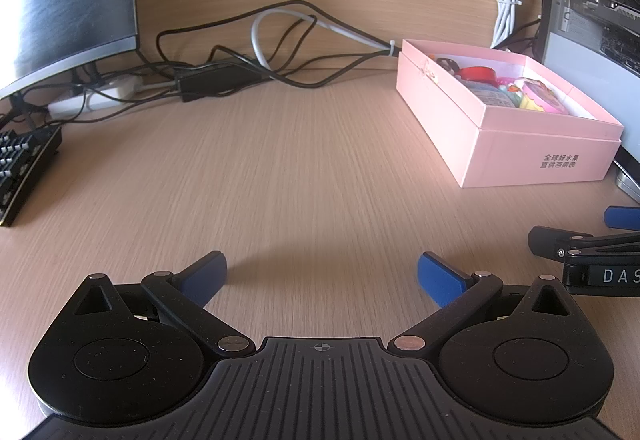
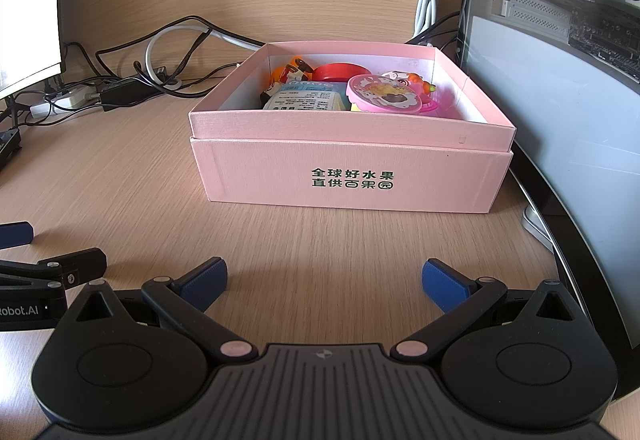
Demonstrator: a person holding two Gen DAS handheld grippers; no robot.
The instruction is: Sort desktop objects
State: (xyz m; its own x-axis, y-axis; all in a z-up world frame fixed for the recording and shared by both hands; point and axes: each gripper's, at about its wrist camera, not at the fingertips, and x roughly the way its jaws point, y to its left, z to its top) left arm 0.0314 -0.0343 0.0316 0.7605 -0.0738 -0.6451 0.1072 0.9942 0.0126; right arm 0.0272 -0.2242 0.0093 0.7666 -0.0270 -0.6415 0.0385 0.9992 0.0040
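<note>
Straight ahead of the right gripper [image 2: 325, 278], whose jaws stood apart and empty, sat the open pink cardboard box [image 2: 348, 175] holding small colourful toys [image 2: 382, 95]. Beside it, the left gripper [image 1: 322, 274] was likewise spread wide above the wooden desk [image 1: 280, 175].

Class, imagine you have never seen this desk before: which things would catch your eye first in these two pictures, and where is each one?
The open pink box stands out first, on the wooden desk ahead of the right tongs, beside the computer case. Inside it, bright small items crowd together: a round pink container, a red lid and an orange figure. Both tongs are open and empty; the left tongs face bare desk, with tangled cables at the back.
</note>
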